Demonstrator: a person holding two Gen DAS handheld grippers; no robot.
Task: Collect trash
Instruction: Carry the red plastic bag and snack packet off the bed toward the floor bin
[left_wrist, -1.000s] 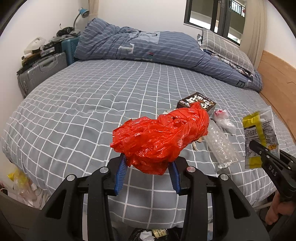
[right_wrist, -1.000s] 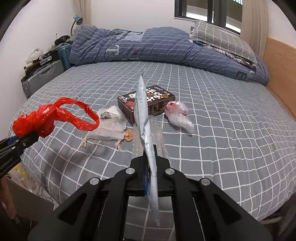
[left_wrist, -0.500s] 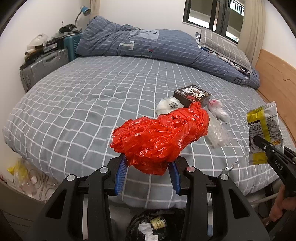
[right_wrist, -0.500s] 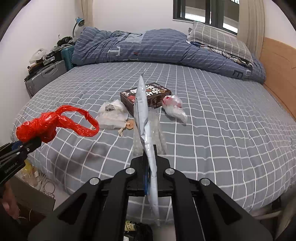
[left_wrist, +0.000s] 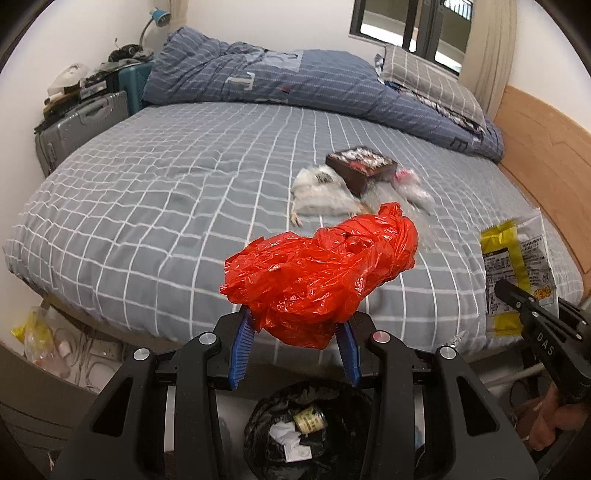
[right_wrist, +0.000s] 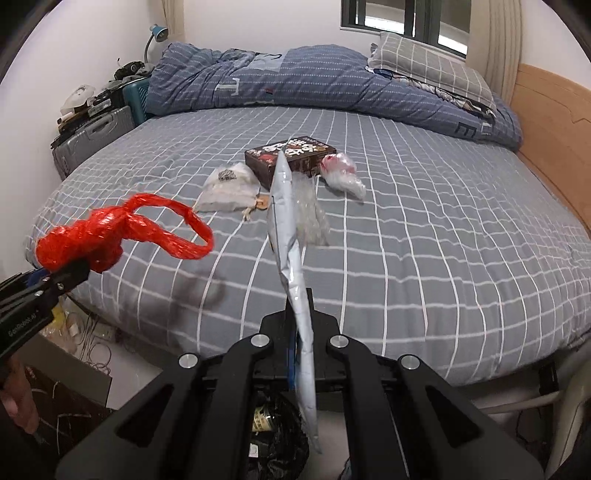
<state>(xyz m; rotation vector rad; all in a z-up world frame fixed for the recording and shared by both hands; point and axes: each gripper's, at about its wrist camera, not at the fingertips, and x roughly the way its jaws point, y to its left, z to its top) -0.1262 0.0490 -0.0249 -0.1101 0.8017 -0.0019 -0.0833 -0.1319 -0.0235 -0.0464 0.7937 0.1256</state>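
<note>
My left gripper (left_wrist: 293, 334) is shut on a crumpled red plastic bag (left_wrist: 317, 273), held in the air over a black-lined trash bin (left_wrist: 306, 432) on the floor. In the right wrist view the red bag (right_wrist: 110, 236) hangs at the left. My right gripper (right_wrist: 301, 314) is shut on a yellow snack wrapper, seen edge-on (right_wrist: 290, 251) and face-on in the left wrist view (left_wrist: 517, 269). The bin (right_wrist: 277, 435) lies below it. On the bed lie a dark box (right_wrist: 291, 158), a white pouch (right_wrist: 229, 188), clear film (right_wrist: 310, 218) and a clear bag with red (right_wrist: 341, 173).
The bed with a grey checked sheet (left_wrist: 166, 177) fills the view; its near edge is just ahead of both grippers. A blue duvet (left_wrist: 280, 81) and pillow lie at the back. Suitcases (left_wrist: 81, 125) stand at the left, a wooden headboard (left_wrist: 546, 155) at the right. Cables lie on the floor (left_wrist: 85, 354).
Both grippers have drawn back from the bed with their loads and risen. The trash bin has come into view beneath them. The items on the bed have not moved.
</note>
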